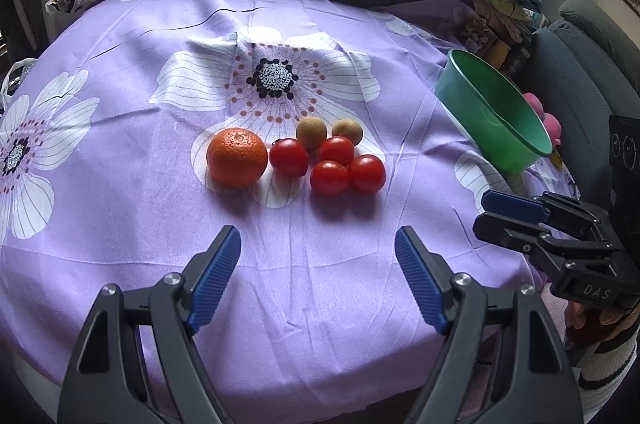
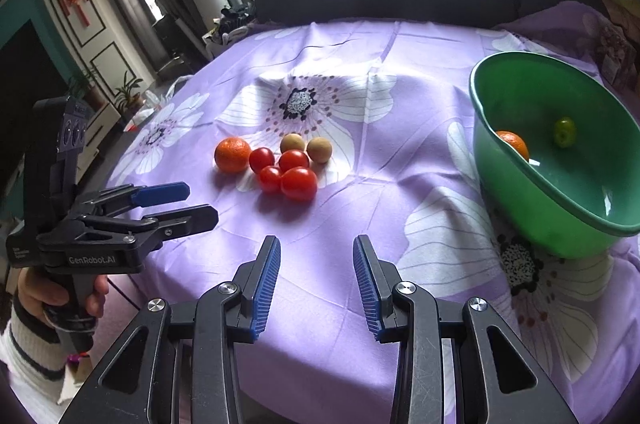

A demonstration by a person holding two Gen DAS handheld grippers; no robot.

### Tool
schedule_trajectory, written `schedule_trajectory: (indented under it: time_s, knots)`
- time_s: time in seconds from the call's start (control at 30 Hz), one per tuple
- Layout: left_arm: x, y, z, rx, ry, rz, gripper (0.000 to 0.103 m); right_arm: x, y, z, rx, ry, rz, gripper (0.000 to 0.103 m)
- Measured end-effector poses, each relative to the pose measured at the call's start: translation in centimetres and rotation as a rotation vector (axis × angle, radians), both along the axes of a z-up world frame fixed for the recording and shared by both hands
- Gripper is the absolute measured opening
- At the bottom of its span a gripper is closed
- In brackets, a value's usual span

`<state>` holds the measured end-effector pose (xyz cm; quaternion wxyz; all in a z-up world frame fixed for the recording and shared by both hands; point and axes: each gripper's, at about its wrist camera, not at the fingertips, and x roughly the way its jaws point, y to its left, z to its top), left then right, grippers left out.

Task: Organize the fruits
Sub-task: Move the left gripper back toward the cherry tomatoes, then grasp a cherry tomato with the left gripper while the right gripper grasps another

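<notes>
On the purple flowered cloth [image 1: 120, 183] lies one cluster of fruit: one orange [image 1: 237, 157], four tomatoes [image 1: 328, 177] touching one another, and two kiwis [image 1: 311, 132] just behind them at 12 o'clock. At 3 o'clock from the cluster, well apart, a green bowl [image 2: 516, 95] stands tilted; inside it sit one more orange [image 2: 513, 143], partly hidden by the near rim, and one small green fruit [image 2: 565, 131], too small to identify. The left gripper [image 1: 318, 256] hangs with its jaws wide apart, empty. The right gripper [image 2: 316, 260] is likewise spread and empty, at 6 o'clock from the fruit.
</notes>
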<state>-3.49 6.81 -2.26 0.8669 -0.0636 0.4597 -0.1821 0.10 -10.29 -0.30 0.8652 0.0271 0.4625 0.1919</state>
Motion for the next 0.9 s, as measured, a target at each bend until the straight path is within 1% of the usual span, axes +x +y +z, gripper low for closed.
schedule_trajectory:
  time_s: [0.3, 0.53, 0.57, 0.63, 0.73, 0.87, 0.9]
  knots:
    - [1.4, 0.0, -0.8, 0.012, 0.007, -0.029, 0.079, 1.9, 1.8, -1.2, -0.022, 0.032, 0.027, 0.038]
    - [2.3, 0.0, -1.4, -0.024, 0.025, -0.053, 0.078, 3.4, 2.7, -2.1, -0.028, 0.052, 0.04, 0.038]
    - [2.5, -0.1, -1.5, -0.032, 0.028, -0.057, 0.077, 3.7, 2.8, -2.2, -0.029, 0.054, 0.042, 0.038]
    - [2.8, 0.0, -1.5, -0.058, 0.036, -0.062, 0.07, 4.1, 2.9, -2.4, -0.032, 0.058, 0.047, 0.038]
    - [3.4, 0.2, -1.7, -0.108, 0.056, -0.055, 0.066, 4.7, 3.2, -2.8, -0.044, 0.058, 0.056, 0.038]
    - [4.0, 0.1, -1.7, -0.146, 0.073, -0.055, 0.063, 5.4, 3.7, -3.2, -0.099, 0.062, 0.068, 0.038]
    - [4.1, 0.0, -1.8, -0.156, 0.077, -0.059, 0.061, 5.6, 3.8, -3.3, -0.106, 0.064, 0.075, 0.038]
